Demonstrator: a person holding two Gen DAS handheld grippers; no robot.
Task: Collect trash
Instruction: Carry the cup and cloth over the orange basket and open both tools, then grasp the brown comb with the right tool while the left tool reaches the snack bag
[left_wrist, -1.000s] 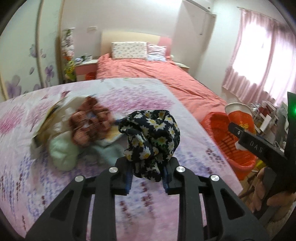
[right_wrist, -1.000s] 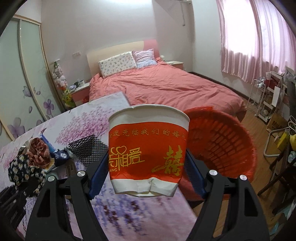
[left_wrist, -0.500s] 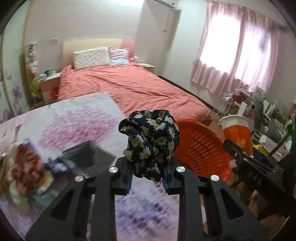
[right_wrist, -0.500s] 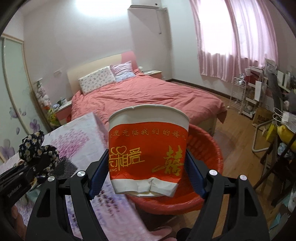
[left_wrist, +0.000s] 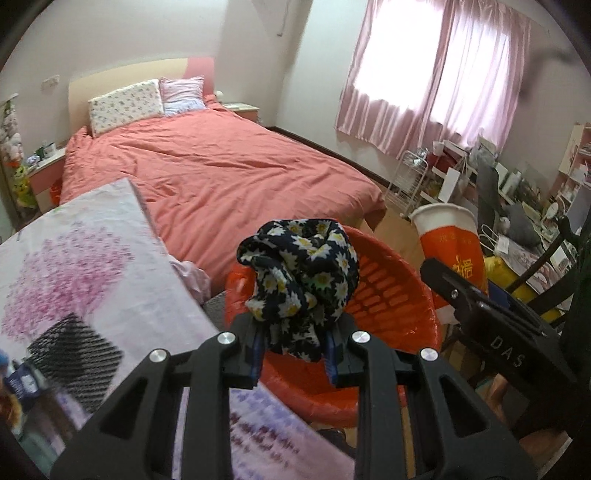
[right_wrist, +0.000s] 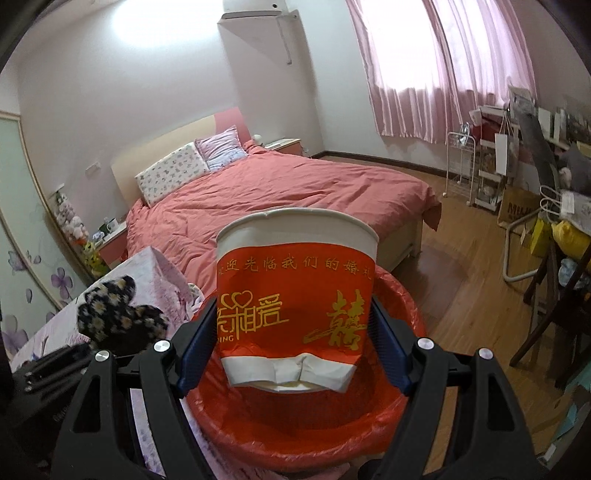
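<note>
Fingers of the left gripper (left_wrist: 293, 356) pinch a crumpled navy daisy-print cloth (left_wrist: 301, 275) above the near rim of the round orange plastic basket (left_wrist: 399, 295). Only the right wrist view shows the right gripper (right_wrist: 293, 345) clamping a dented red-and-white paper cup (right_wrist: 295, 299) over that basket (right_wrist: 295, 424), with bare wooden floor (right_wrist: 469, 273) beyond. The floral-covered table (left_wrist: 74, 258) edge lies just left of the basket.

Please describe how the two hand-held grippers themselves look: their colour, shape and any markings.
The left gripper and the right gripper are black, with angular frames with cut-out openings, and round silver screws at the joints. The fingers carry blue pads on the inner faces. In the left wrist view, white letters "DAS" mark the right gripper's body.
</note>
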